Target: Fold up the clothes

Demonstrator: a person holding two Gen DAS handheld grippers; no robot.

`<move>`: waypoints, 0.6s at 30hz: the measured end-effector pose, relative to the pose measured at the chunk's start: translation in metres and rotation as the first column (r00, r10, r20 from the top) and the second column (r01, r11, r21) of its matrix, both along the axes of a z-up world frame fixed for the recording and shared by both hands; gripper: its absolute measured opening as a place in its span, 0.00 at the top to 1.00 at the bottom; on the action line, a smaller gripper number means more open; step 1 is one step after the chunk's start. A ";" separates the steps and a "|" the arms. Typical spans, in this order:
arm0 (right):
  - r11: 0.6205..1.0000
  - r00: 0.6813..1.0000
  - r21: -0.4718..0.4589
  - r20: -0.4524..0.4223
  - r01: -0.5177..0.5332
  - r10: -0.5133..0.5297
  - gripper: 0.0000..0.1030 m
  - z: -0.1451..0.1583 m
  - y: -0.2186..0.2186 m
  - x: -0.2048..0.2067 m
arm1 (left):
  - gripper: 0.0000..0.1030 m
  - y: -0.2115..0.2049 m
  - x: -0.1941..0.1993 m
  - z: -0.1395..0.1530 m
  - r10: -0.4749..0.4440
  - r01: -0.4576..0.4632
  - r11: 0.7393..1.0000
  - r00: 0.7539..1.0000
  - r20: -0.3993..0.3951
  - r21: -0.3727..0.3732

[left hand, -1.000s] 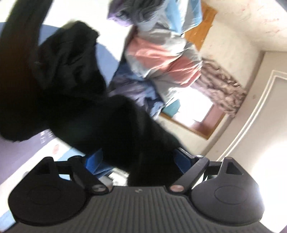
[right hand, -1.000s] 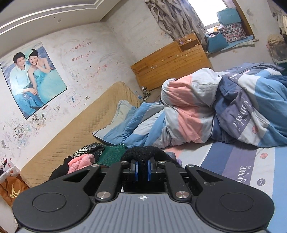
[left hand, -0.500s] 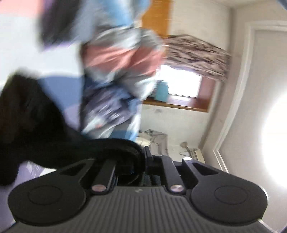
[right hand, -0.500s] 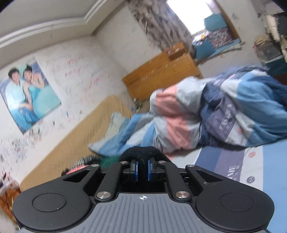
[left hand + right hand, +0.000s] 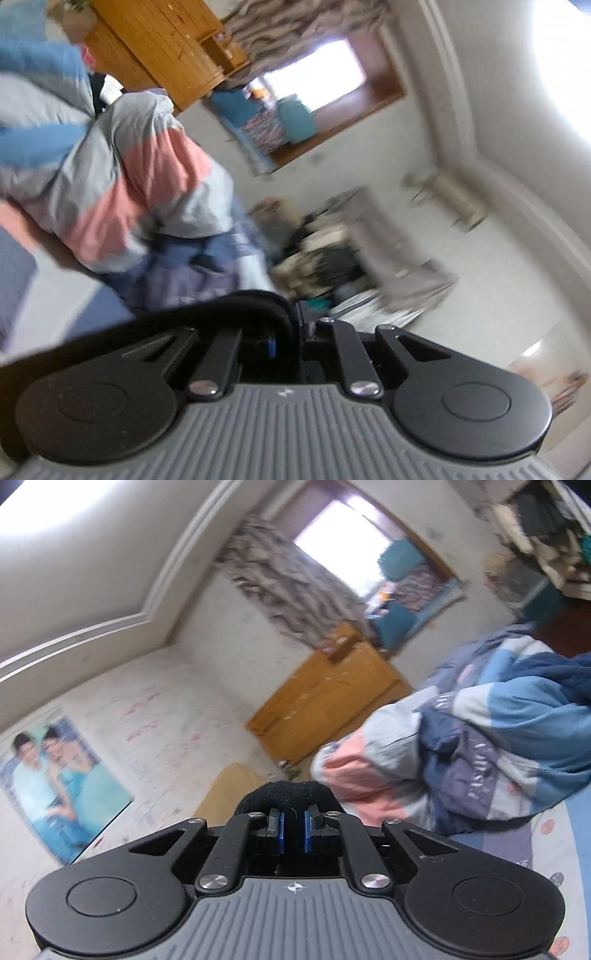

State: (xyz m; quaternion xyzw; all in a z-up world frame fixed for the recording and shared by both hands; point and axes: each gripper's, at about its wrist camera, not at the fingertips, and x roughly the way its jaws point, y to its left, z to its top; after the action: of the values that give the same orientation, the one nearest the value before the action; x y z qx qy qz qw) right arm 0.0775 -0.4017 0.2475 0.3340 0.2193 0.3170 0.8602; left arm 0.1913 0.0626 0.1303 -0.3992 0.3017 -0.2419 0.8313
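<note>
Left tongs (image 5: 291, 332) clamped on a black garment (image 5: 221, 306), right tongs (image 5: 293, 829) pinching black knit fabric (image 5: 284, 794), striped quilt (image 5: 498, 738) heaped on bed (image 5: 554, 830) beyond

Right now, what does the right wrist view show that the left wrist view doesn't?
Right wrist only: a large portrait poster on the scribbled wall and a tan quilted headboard.
Left wrist only: a pale wall-mounted rack.
Both: black knitted garment clamped in shut jaws, striped pink, grey and blue duvet, wooden cabinet, window.
</note>
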 end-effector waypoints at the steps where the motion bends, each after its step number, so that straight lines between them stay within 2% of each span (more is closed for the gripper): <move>1: 1.000 1.000 -0.017 0.023 0.018 -0.017 0.91 0.010 0.004 0.009 | 0.89 -0.003 0.018 0.008 -0.010 0.010 1.000 1.000 -0.012 0.001; 3: 0.998 0.996 -0.048 0.079 0.050 -0.046 0.91 0.032 0.011 0.024 | 0.89 -0.007 0.049 0.027 -0.021 0.021 1.000 1.000 -0.004 -0.007; 5: 0.996 0.980 -0.066 0.193 0.053 -0.039 0.91 0.068 0.018 0.018 | 0.89 -0.008 0.063 0.051 -0.025 0.026 0.999 0.998 0.057 -0.022; 8: 0.991 0.927 -0.121 0.376 0.056 -0.006 0.91 0.115 0.023 -0.019 | 0.89 -0.006 0.055 0.093 -0.049 0.058 0.997 0.983 0.175 -0.044; 9: 0.990 0.916 -0.136 0.401 0.046 0.012 0.91 0.121 0.021 -0.034 | 0.88 -0.006 0.048 0.102 -0.068 0.079 0.996 0.979 0.194 -0.046; 10: 0.988 0.913 -0.152 0.406 0.034 0.031 0.91 0.122 0.019 -0.046 | 0.88 -0.008 0.041 0.097 -0.093 0.097 0.995 0.980 0.174 -0.013; 12: 0.976 0.923 -0.218 0.378 0.020 0.066 0.91 0.106 0.014 -0.071 | 0.88 -0.014 0.027 0.083 -0.140 0.134 0.989 0.983 0.121 0.060; 14: 0.948 0.950 -0.319 0.299 0.014 0.087 0.91 0.069 0.011 -0.091 | 0.88 -0.020 0.013 0.070 -0.184 0.174 0.976 0.981 0.065 0.132; 16: 0.907 0.984 -0.422 0.156 -0.011 0.085 0.91 0.013 0.009 -0.105 | 0.88 -0.039 -0.001 0.008 -0.223 0.237 0.939 0.971 -0.085 0.248; 18: 0.868 0.998 -0.492 -0.040 -0.070 0.058 0.91 -0.057 0.004 -0.117 | 0.88 -0.060 -0.015 -0.057 -0.238 0.314 0.882 0.941 -0.243 0.353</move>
State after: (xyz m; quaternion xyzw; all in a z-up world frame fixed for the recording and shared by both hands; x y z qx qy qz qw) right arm -0.0394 -0.3973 0.1901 0.1000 0.3142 0.2748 0.9032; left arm 0.1763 0.0030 0.0728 -0.2018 0.4762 -0.2543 0.8172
